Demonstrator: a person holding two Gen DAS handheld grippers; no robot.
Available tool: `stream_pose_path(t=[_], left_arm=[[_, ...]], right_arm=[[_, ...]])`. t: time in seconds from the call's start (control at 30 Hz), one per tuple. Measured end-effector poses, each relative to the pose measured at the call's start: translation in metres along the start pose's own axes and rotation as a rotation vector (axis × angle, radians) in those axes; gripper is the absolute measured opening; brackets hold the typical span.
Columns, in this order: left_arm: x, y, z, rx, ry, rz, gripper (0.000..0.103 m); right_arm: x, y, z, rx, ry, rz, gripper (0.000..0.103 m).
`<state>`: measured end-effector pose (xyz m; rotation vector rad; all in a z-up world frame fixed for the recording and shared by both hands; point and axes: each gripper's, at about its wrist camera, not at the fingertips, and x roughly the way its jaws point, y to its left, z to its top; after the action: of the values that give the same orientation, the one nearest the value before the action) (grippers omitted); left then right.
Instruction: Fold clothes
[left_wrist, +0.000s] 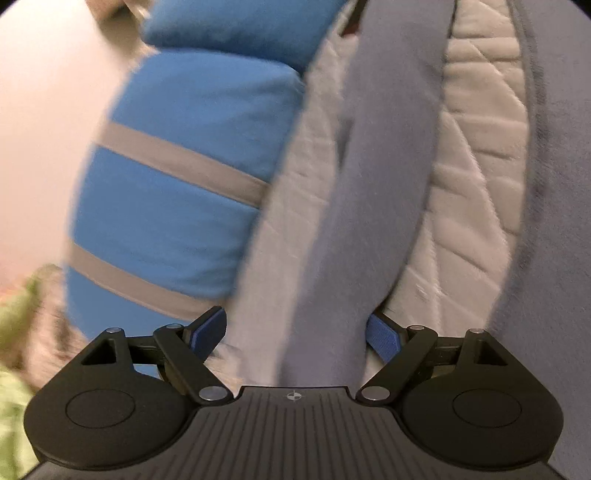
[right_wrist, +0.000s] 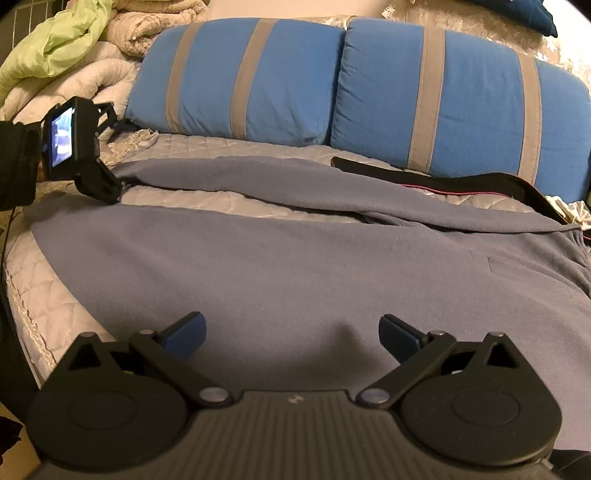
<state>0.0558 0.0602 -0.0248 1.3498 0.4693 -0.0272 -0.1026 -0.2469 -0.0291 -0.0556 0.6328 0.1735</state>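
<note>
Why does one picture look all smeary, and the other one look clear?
Left wrist view: motion blur smears the blue pillow and grey garment. Right wrist view: sharp, warm yellowish light, fisheye bending the bed's edge, soft shadow under the right gripper.

Blue striped pillows (right_wrist: 332, 85) wall the bed's far side; quilted mattress strip (right_wrist: 221, 199) between grey garment (right_wrist: 295, 266) folds lies open.

Matt fleecy grey garment (right_wrist: 295, 266) cloth, quilted sheeny mattress cover (right_wrist: 207, 201), seemingly cotton blue pillows (right_wrist: 240, 77).
</note>
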Motion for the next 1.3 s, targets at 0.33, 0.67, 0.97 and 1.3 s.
stream_pose_path(t=[0.33,0.67,0.97,1.3], left_arm=[[-0.005,-0.012,0.024,-0.001,-0.106,0.063,0.082],[0.002,-0.023,0.016,0.130,0.004,0.021,0.058],[-0.017,0.011,-0.002,0.031,-0.022,0.019,0.003],[-0.028,0.046,0.011,-0.100,-0.082,0.041,0.003]], right_arm=[[0.001,0.000,0.001,-0.004,0.005,-0.002,0.103],[0.002,0.001,0.003,-0.005,0.010,-0.010,0.103],[-0.002,0.018,0.028,-0.254,-0.125,-0.088,0.103],[0.110,0.054,0.079,-0.681,-0.139,-0.241,0.083]])
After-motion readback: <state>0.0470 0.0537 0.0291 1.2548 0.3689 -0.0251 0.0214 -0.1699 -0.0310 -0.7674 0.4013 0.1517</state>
